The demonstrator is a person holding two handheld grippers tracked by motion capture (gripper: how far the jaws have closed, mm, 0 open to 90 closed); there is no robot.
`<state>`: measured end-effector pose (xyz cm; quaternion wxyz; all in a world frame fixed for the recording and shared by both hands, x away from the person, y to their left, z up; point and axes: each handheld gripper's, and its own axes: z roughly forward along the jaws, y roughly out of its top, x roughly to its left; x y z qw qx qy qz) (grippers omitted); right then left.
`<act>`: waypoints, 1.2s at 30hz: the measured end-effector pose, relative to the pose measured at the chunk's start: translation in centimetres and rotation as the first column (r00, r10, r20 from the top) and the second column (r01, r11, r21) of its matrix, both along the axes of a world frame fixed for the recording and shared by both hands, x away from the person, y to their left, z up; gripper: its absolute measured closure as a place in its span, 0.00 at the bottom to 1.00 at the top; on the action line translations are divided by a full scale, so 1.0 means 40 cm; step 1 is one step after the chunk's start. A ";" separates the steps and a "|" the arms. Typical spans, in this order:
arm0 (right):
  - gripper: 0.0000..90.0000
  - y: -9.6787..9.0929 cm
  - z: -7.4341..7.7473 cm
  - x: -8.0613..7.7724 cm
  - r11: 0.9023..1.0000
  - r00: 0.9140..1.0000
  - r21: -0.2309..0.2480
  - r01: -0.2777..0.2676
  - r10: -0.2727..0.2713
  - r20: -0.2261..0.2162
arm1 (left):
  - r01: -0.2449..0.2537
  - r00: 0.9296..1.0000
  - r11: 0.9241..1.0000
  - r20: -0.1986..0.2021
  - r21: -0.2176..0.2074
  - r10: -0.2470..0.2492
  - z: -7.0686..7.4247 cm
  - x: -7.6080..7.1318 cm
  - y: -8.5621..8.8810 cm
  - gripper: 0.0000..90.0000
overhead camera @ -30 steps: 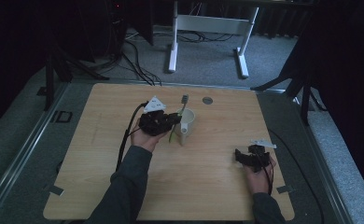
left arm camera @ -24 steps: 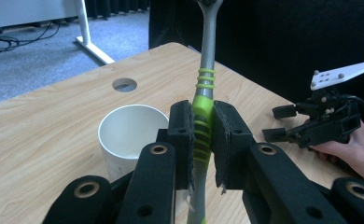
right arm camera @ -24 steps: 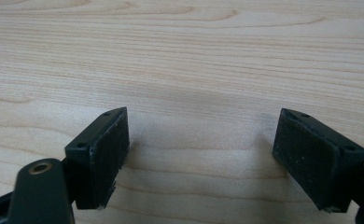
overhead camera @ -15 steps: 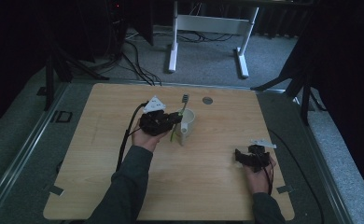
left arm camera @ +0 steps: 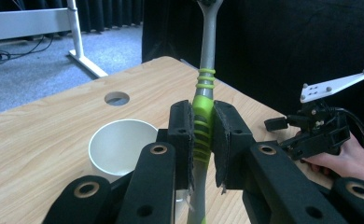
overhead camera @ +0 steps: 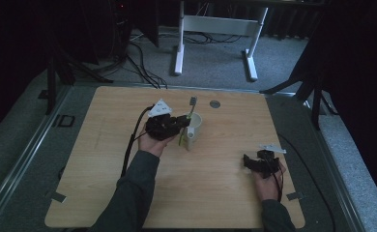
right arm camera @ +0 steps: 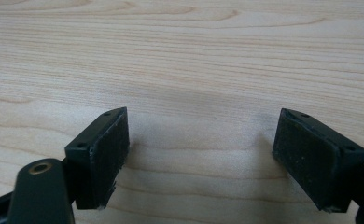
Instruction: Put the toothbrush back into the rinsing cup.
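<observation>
I have the toothbrush point(left arm camera: 203, 112) clamped upright in my left tongs point(left arm camera: 202, 135) beside the cup point(left arm camera: 119, 149), not yet dropped in; right tongs point(right arm camera: 201, 158) wide, empty.

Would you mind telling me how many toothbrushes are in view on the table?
1. The green and grey toothbrush stands upright, clamped in the left hand-held gripper, just beside the white cup. None other shows.

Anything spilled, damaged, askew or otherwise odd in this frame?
Nothing stands out. The left tool is shut on a green and grey toothbrush, held upright beside the white cup, which stands upright and looks empty. The right tool is open just above the bare wooden table. No spill or damage shows.
</observation>
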<state>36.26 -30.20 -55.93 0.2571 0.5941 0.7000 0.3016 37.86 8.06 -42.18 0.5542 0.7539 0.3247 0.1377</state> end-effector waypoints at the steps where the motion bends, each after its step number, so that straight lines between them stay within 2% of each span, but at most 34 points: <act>1: 0.20 0.000 0.000 0.000 1.000 1.000 0.000 0.000 0.000 0.000 | 0.001 1.000 1.000 0.001 -0.002 -0.001 0.000 0.000 0.000 0.88; 22: 0.20 0.000 0.000 0.000 1.000 1.000 0.000 0.000 0.000 0.000 | 0.024 0.999 0.999 0.042 -0.028 -0.023 -0.007 0.002 -0.013 0.88; 36: 0.20 0.000 0.000 0.000 1.000 1.000 0.000 0.000 0.000 0.000 | 0.028 0.999 0.999 0.048 -0.045 -0.026 -0.019 0.010 -0.027 0.88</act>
